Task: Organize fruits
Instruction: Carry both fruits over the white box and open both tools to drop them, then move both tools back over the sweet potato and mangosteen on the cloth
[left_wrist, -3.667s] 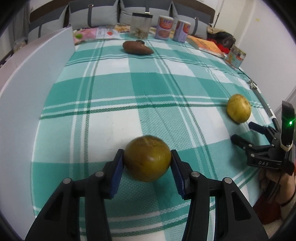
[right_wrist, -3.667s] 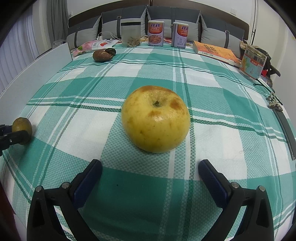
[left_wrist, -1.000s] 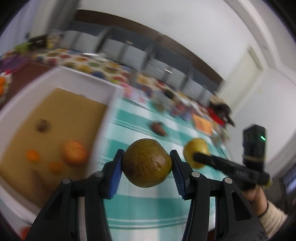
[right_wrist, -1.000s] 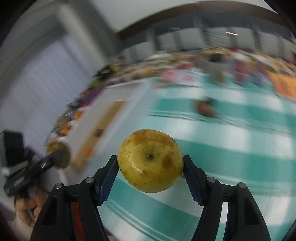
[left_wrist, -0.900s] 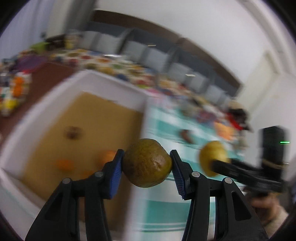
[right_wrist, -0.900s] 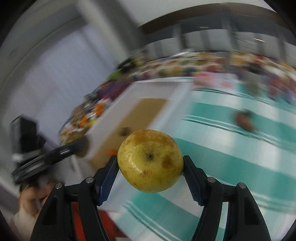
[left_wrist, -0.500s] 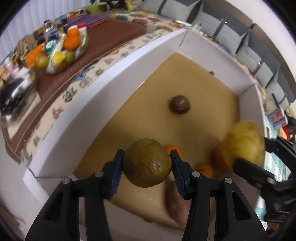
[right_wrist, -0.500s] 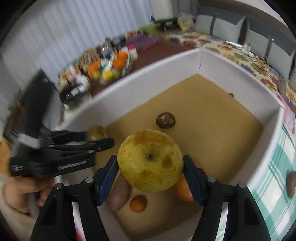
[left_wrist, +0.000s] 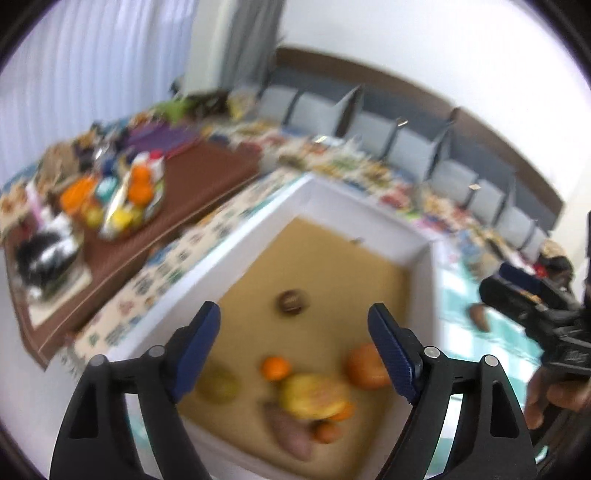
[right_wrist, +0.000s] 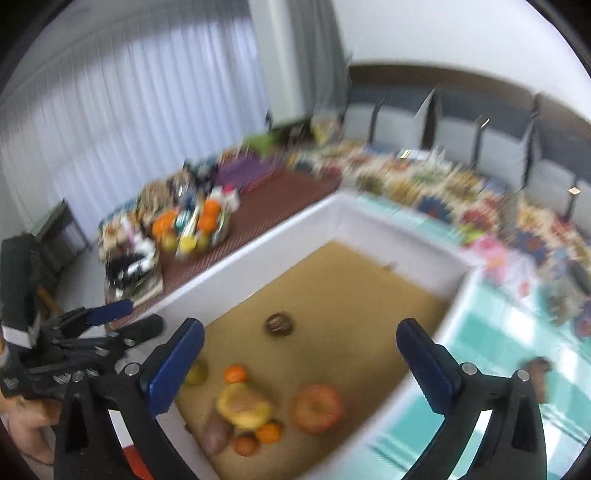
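Note:
Both views are blurred. A white box with a tan floor (left_wrist: 424, 240) (right_wrist: 343, 218) holds several fruits. The brown-green fruit (left_wrist: 218, 384) (right_wrist: 195, 373) lies near its left wall. The yellow apple (left_wrist: 314, 395) (right_wrist: 243, 406) lies among small oranges, a large orange fruit (left_wrist: 365, 365) (right_wrist: 317, 402) and a dark round fruit (left_wrist: 291, 301) (right_wrist: 279, 324). My left gripper (left_wrist: 295, 347) is open and empty above the box; it shows in the right wrist view (right_wrist: 125, 317). My right gripper (right_wrist: 299, 365) is open and empty above the box; it shows at the right of the left wrist view (left_wrist: 524, 288).
A brown fruit (left_wrist: 480, 317) (right_wrist: 535, 367) lies on the green checked tablecloth (right_wrist: 517, 369) right of the box. A brown table with a bowl of mixed items (left_wrist: 122, 206) (right_wrist: 192, 229) stands to the left. Grey chairs line the back wall.
Both grippers have opened and let go of their fruits, which now lie in the box. Both grippers have lifted and tilted up away from the box floor.

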